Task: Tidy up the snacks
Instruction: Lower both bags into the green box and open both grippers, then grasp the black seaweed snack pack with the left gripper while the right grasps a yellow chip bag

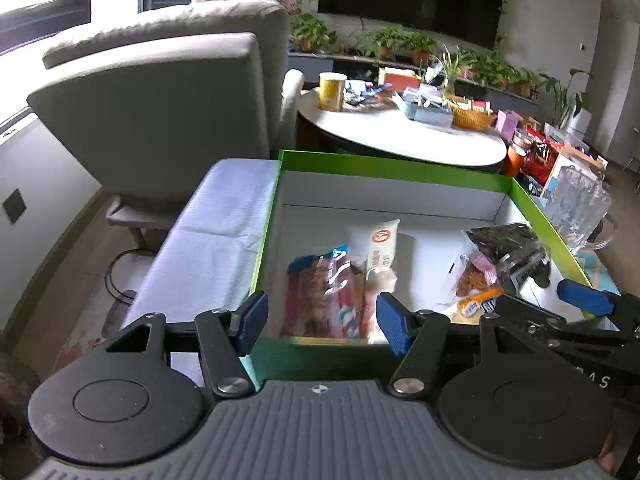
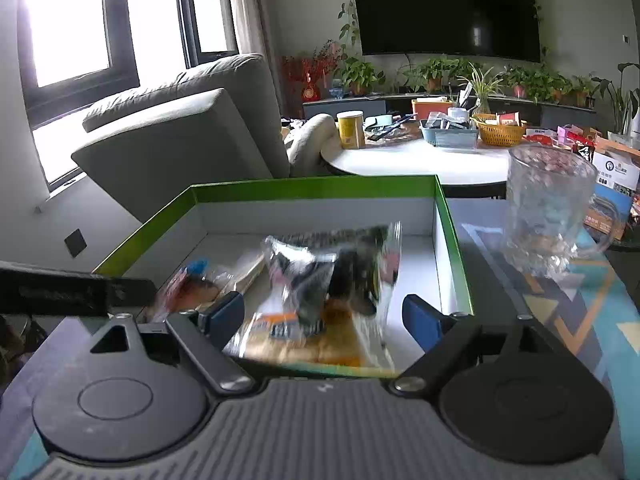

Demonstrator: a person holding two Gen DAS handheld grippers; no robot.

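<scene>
A green-rimmed box (image 1: pixel 400 166) with a white inside holds the snacks. In the left wrist view a red packet (image 1: pixel 320 296) and a white packet (image 1: pixel 376 256) lie side by side near the box's front wall. My left gripper (image 1: pixel 322 322) is open over that wall, its blue pads clear of the red packet. At the box's right side a dark see-through packet (image 2: pixel 340 268), blurred, sits over an orange bread packet (image 2: pixel 304 336). My right gripper (image 2: pixel 324 318) stands wide open around them, neither pad pressing. It also shows as the right gripper (image 1: pixel 548 300) in the left wrist view.
A clear glass mug (image 2: pixel 548 216) stands on the patterned tabletop just right of the box (image 2: pixel 312 188). A grey armchair (image 1: pixel 160 112) is behind on the left. A round white table (image 1: pixel 400 136) with baskets, a yellow can and packets stands beyond.
</scene>
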